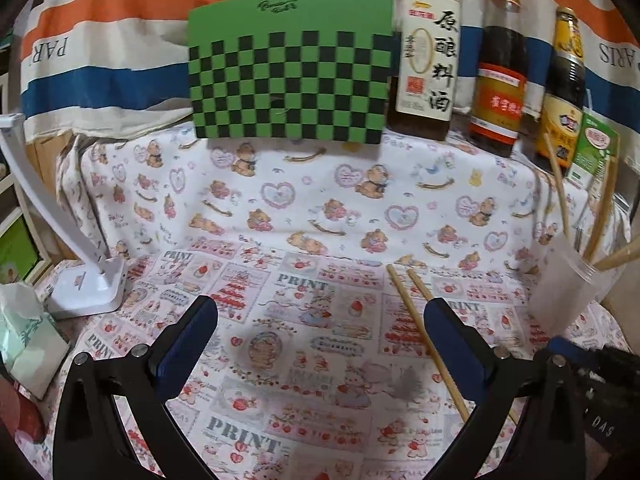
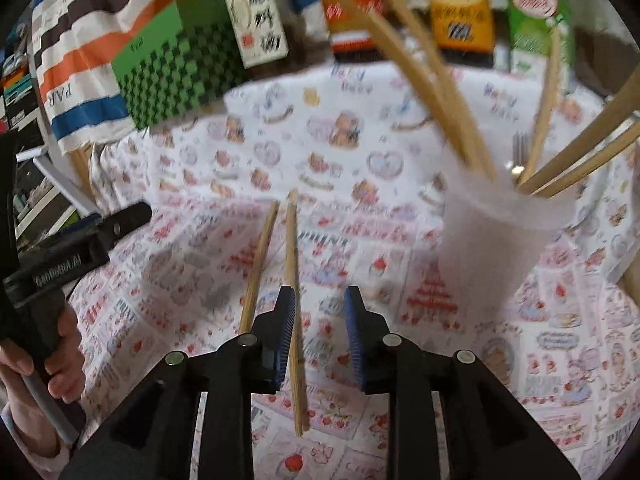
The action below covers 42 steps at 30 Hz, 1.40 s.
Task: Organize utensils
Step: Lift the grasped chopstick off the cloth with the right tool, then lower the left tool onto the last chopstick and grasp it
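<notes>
Right wrist view: right gripper [image 2: 320, 300] is sitting part-open w/ nothing clamped, one chopstick [image 2: 293, 280] lying on the cloth just left of the cup [image 2: 494, 240], its long axis running straight away along the fingers, second chopstick [image 2: 260, 256] further left of the cup. Left gripper [image 1: 320, 316] is hanging wide open, empty, farther from the cup; right hand looks nearer for the next pick.

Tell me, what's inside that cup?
Chopsticks stand in the cup, leaning out over its rim, and fork tines peek up between them. The frosted wall hides their lower ends and anything at the bottom.
</notes>
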Motion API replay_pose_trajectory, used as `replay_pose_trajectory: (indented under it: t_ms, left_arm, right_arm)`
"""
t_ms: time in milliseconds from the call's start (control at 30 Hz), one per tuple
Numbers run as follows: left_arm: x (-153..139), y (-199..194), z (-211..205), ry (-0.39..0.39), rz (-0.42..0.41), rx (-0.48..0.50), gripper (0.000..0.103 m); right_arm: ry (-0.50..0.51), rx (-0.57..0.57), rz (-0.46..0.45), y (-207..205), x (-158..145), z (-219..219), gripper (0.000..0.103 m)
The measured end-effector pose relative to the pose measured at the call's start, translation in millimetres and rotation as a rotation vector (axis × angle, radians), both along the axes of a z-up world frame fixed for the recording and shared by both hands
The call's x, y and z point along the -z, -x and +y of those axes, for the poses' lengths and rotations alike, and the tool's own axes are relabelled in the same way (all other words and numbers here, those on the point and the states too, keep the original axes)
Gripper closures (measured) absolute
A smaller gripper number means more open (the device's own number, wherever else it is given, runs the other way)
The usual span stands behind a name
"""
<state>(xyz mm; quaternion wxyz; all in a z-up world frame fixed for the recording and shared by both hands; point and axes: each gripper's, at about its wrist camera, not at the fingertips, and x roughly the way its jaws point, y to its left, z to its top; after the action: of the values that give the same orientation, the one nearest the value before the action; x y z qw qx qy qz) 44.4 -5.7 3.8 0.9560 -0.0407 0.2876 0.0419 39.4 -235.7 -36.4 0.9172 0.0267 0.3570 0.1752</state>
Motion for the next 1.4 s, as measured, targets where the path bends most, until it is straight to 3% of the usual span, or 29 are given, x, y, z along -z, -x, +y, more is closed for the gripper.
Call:
replay_pose_trajectory:
  t_ms: [167, 367, 467, 667, 767, 900, 1100, 1200, 1300, 1400]
  left_arm:
    - [2, -1, 1, -0.02, -0.003, -0.015, 0.001]
    - [5, -5, 2, 0.002, 0.026, -0.006, 0.001]
    - [5, -3, 0, 0.0, 0.023, -0.002, 0.001]
    - [5, -3, -4, -0.004, 0.028, 0.012, 0.001]
    - [5, -5, 0, 0.041, 0.044, 0.033, 0.001]
    - [7, -7, 14, 0.155, 0.061, 0.039, 0.001]
    - [11, -6, 5, 0.162, 0.068, 0.079, 0.002]
    - [19, -7, -9, 0.164, 0.117, 0.125, 0.018]
    - [25, -9, -27, 0.182, 0.169, 0.22, 0.026]
    - [25, -5, -49, 0.107, 0.172, 0.276, 0.034]
  right_arm:
    - [0.065, -0.053, 0.108, -4, 17, 15, 0.076]
    - [0.185, -0.109, 0.07, 7, 23, 41, 0.076]
    - [0.195, -0.107, 0.083, 7, 26, 44, 0.077]
    - [0.216, -0.096, 0.091, 5, 29, 42, 0.096]
    - [0.272, -0.084, 0.082, 6, 28, 44, 0.096]
    - [0.168, -0.055, 0.019, 12, 10, 32, 0.097]
    - [-0.058, 0.012, -0.251, 43, -44, -4, 0.097]
    - [-0.122, 0.059, -0.342, 52, -60, -17, 0.097]
    - [-0.155, 0.098, -0.387, 57, -71, -27, 0.097]
    - [-0.164, 0.113, -0.377, 53, -72, -31, 0.097]
